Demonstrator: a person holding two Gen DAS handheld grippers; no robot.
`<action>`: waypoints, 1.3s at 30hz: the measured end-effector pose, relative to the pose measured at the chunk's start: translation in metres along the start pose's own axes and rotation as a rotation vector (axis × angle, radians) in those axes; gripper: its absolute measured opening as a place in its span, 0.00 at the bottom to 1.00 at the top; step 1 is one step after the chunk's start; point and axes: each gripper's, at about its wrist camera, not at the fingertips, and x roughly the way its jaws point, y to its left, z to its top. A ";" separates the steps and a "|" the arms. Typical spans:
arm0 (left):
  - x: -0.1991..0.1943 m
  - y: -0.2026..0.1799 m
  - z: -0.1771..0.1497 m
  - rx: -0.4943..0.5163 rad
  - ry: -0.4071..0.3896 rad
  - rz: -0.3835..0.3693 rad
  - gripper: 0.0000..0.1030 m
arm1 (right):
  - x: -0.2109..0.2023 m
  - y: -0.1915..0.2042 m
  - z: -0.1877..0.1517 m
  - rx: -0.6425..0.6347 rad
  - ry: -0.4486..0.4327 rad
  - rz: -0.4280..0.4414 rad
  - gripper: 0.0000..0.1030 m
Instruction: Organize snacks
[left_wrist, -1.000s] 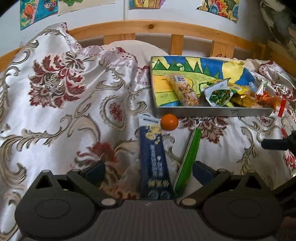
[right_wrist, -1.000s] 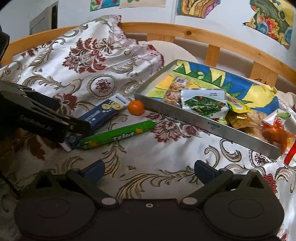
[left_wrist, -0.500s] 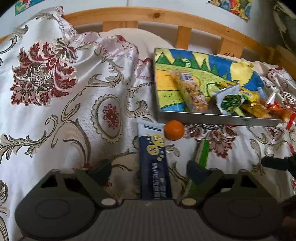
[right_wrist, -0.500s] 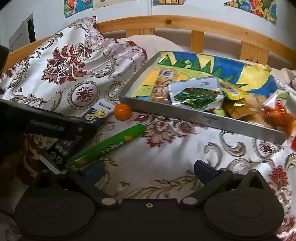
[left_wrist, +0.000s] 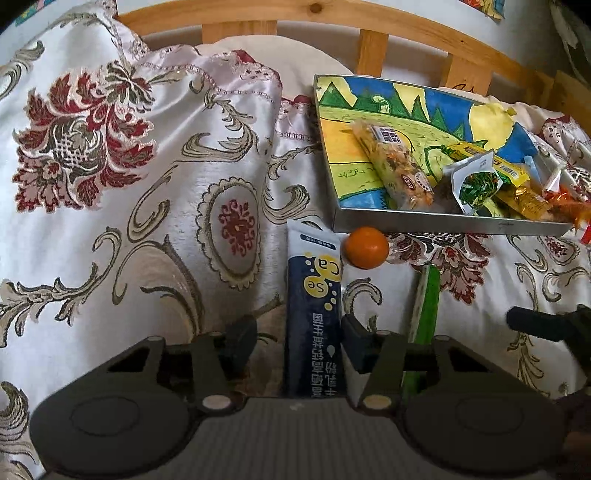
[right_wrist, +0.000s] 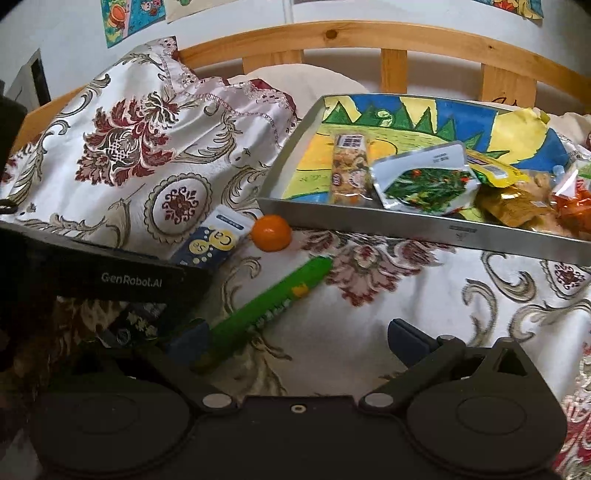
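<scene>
- While the left gripper (left_wrist: 298, 330) straddles the dark blue packet (left_wrist: 314, 314) lying flat on the bedspread (left_wrist: 166, 206), its fingers have just been closing; right pad touches, left shows a gap.
- Orange fruit (left_wrist: 365, 247) sits just beside the packet top, against the tray (left_wrist: 443, 224) wall.
- Green stick (right_wrist: 273, 304): lying flat, its near end beside the right gripper's (right_wrist: 299, 338) left finger; fingers wide, holding nothing.

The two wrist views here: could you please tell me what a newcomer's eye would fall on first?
Probably the metal tray with its bright painted lining, lying on the flowered bedspread near the wooden headboard, with snack packets piled toward its right end. Next, the small orange just in front of it, beside the dark blue packet that sits between the left gripper fingers, which have been closing in.
</scene>
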 end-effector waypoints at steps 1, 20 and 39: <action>0.000 0.001 0.001 0.001 0.005 -0.005 0.53 | 0.003 0.004 0.001 -0.003 0.002 -0.008 0.99; -0.009 -0.005 -0.019 -0.040 0.035 -0.078 0.43 | 0.002 -0.006 -0.005 -0.277 0.068 -0.033 0.38; -0.033 -0.040 -0.051 0.012 0.017 0.011 0.55 | -0.008 -0.030 -0.014 -0.360 -0.013 0.019 0.58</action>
